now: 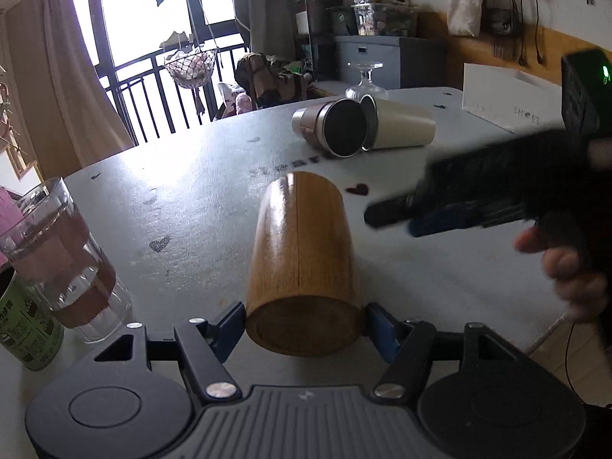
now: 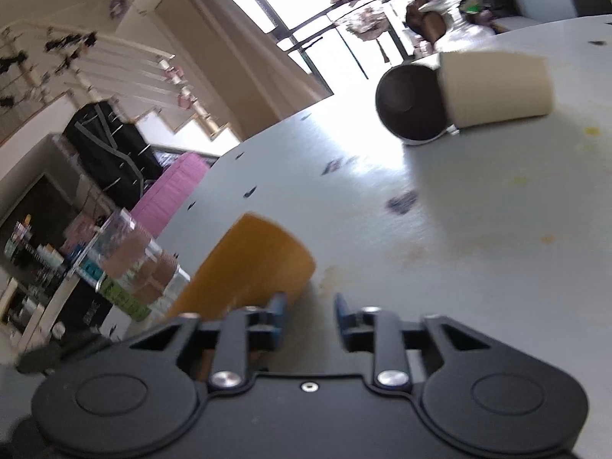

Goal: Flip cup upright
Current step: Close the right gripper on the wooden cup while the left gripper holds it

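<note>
Nearby: glass [image 1: 65, 264] left, two tumblers [image 1: 363, 126] beyond wooden cup [image 1: 302, 267].

The whole right wrist view is smeared by motion. The wooden cup [image 2: 248, 267], ahead and left of the right gripper [image 2: 310, 308], is a soft orange shape, its near end hidden behind the gripper body. In the left wrist view the right gripper [image 1: 397, 218] is blurred, so its finger gap cannot be read. The green can [image 1: 26, 329], left of the left gripper [image 1: 304, 323], is cut off by the frame edge, label illegible.
</note>
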Motion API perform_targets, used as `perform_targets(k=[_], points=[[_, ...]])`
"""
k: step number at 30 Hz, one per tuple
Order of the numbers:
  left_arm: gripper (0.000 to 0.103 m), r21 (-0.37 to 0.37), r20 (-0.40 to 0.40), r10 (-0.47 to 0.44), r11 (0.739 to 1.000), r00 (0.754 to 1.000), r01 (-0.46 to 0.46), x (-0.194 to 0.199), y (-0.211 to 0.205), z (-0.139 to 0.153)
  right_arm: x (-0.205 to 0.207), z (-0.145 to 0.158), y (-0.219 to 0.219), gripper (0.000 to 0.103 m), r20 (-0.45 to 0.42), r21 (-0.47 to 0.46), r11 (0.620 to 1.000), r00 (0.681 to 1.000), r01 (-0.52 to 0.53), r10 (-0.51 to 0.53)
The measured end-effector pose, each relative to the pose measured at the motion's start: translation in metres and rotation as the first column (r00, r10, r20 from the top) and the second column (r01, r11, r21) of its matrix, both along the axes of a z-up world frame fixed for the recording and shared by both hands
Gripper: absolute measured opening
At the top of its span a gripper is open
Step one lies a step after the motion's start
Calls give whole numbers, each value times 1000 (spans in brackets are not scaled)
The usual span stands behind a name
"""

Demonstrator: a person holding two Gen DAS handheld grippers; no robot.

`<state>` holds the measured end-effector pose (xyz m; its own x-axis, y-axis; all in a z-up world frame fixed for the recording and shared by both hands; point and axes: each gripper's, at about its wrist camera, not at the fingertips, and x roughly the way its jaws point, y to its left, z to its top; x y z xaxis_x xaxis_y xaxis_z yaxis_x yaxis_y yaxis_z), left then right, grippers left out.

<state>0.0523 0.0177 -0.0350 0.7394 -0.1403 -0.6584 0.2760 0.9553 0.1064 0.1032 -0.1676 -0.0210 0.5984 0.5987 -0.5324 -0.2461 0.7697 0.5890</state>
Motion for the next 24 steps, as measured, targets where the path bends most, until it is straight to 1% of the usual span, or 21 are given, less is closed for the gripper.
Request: perform_targets(k=[1,2,3,4,7,10,11,13,15,17,19,20,21,24], points=[[69,-4,3,-2,1000,1000,2,0,0,-1,2,4,-4,64,-38,35,999,999,2,-1],[69,-7,6,-3,1000,1000,3,-1,1,-1,6,6,-7,76,-76,74,997,997,-4,9],[69,-8,8,-4,1000,1000,4,-2,1,-2,10,8,-8,78,-113,116,993,993,-16,29],[69,-9,10,-5,1000,1000,6,-3,2,-2,16,10,-7,78,-157,152,988,987,-23,47],[69,-9,11,-11,1000,1000,11,-3,2,-3,32,7,2,78,-277,207,978,959,1,57],[69,3,11,-20,1000,1000,20,-5,2,-2,51,-7,17,77,-402,210,976,915,51,38],[69,4,13,-23,1000,1000,23,-5,2,-2,57,-13,20,77,-438,223,972,898,70,36],[69,6,18,-33,999,999,33,-7,3,-3,68,-23,27,77,-479,262,961,876,87,51],[69,8,21,-43,999,999,43,-8,5,-2,75,-29,33,76,-494,275,958,867,79,71],[69,14,30,-46,999,998,46,-9,7,-4,79,-31,38,74,-492,287,956,866,63,90],[69,1,32,-43,999,999,43,-9,10,-5,81,-28,41,72,-483,277,960,870,43,100],[69,-1,35,-39,999,999,39,-9,10,-5,80,-25,44,72,-468,268,963,878,34,99],[70,-11,37,-34,999,999,34,-8,11,-6,78,-20,47,72,-436,256,967,895,17,100],[71,-78,16,-6,997,1000,8,-4,14,-5,69,2,59,72,-297,198,979,948,-54,112]])
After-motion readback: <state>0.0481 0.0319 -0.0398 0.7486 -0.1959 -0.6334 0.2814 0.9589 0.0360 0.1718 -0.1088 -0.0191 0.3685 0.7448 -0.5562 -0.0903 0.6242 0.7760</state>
